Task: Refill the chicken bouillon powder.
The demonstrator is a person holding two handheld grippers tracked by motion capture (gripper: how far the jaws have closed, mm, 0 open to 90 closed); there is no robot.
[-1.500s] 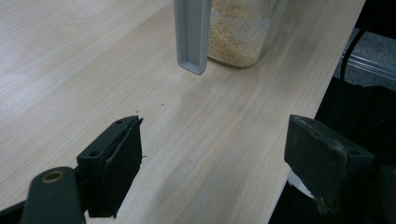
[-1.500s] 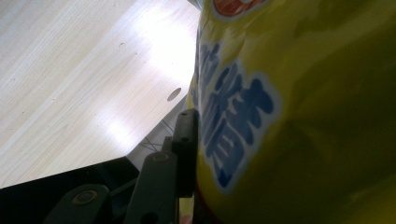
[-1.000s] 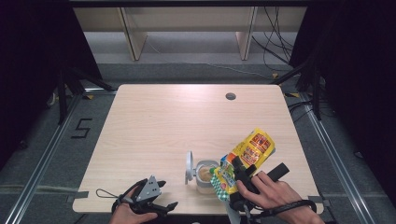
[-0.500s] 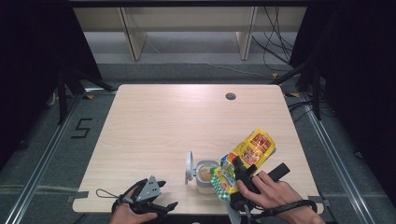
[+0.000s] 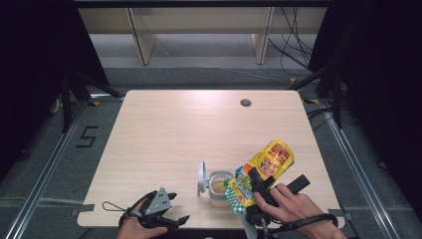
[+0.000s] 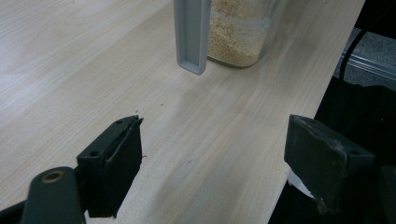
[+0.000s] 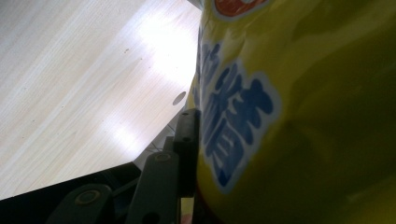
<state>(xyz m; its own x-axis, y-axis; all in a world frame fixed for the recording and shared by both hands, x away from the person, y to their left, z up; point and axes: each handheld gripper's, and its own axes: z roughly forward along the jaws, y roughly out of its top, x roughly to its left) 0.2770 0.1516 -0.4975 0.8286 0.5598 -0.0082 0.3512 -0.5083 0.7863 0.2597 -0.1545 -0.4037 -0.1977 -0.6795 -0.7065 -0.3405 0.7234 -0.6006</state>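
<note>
High view puts the clear container (image 5: pixel 219 186) at the near edge of the worktop (image 5: pixel 189 129), and I place everything else by it. Its grey lid (image 5: pixel 201 178) stands flipped up on its left side, leaving the mouth open; inside lies a tan, crumbly fill.

My right gripper (image 5: pixel 260 191) sits just right of the container, jaws clenched on a yellow snack bag (image 5: pixel 263 167). I hold the bag tilted, its lower, green-patterned end touching or just over the container's right rim, its upper end rising away to the right. That slant looks meant for pouring the bag's contents into the open mouth. In the right gripper view one black jaw presses flat against the bag's printed face (image 7: pixel 280 116); the other is hidden behind it.

My left gripper (image 5: pixel 161 211) rests well to the left of the container, jaws spread wide and empty. In the left gripper view they point toward the container (image 6: pixel 236 30) and its lid (image 6: pixel 191 35), perhaps ready to steady it.
</note>
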